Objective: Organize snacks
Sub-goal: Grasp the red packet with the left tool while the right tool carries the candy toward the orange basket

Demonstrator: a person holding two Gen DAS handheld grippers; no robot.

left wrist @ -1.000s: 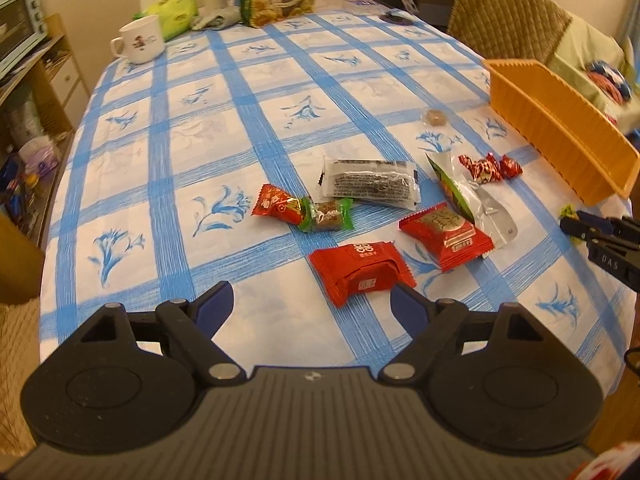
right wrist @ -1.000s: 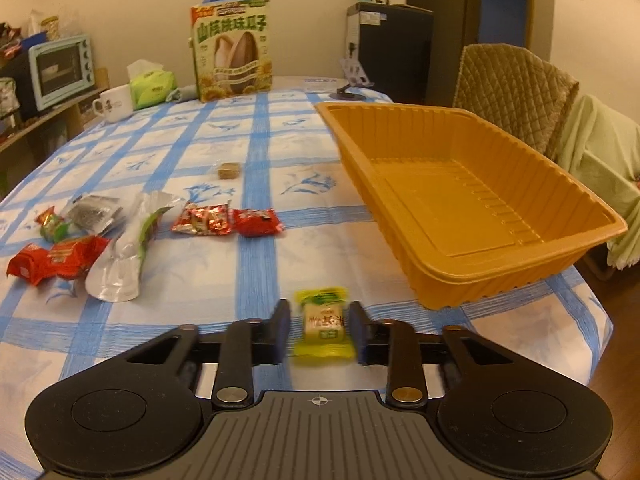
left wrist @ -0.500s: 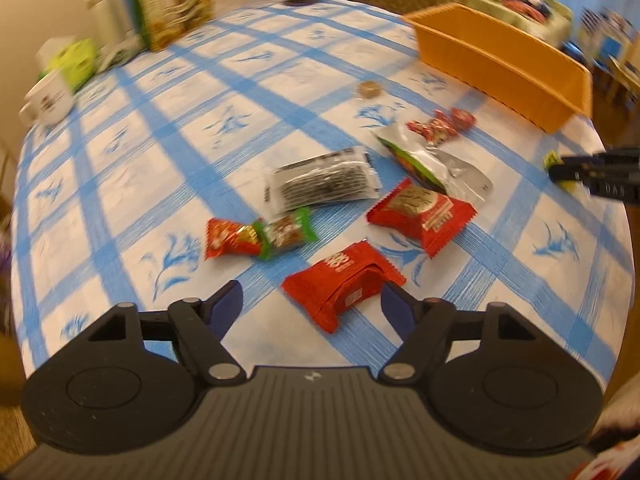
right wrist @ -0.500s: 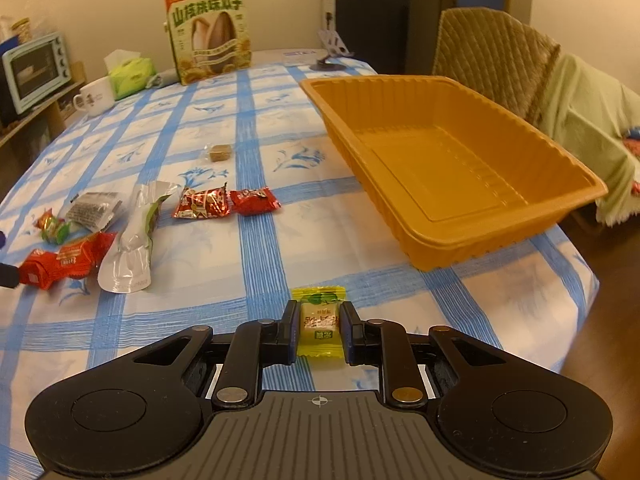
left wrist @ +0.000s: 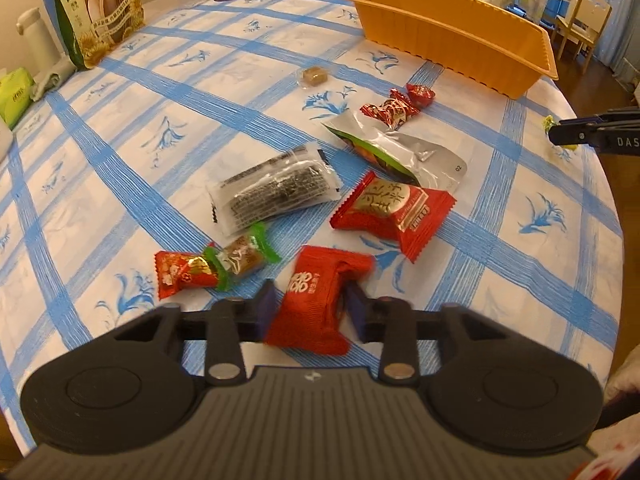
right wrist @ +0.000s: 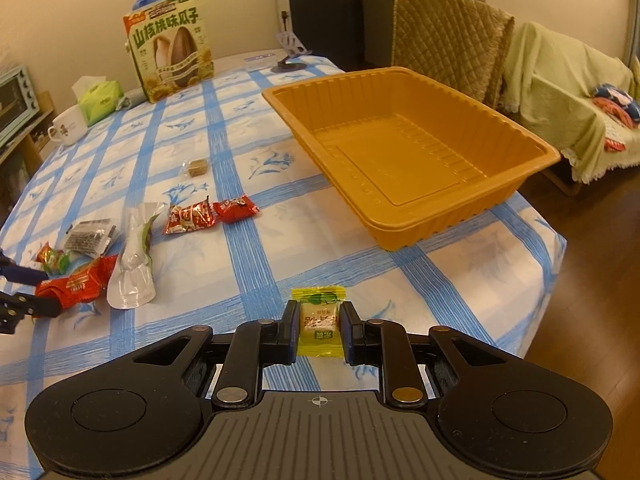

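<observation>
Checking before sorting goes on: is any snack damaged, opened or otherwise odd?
One thing: the green-and-silver pouch lies flat beside the red twist candies and looks empty or torn open. The orange tray is empty and sits upright.

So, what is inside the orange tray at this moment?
Nothing: in the right wrist view the orange tray shows only its bare ribbed floor. Its near wall covers a narrow strip of the floor, which cannot be seen.

Warm, dim indoor light, soft shadows, strong fisheye bending at dark edges, mostly sharp.
</observation>
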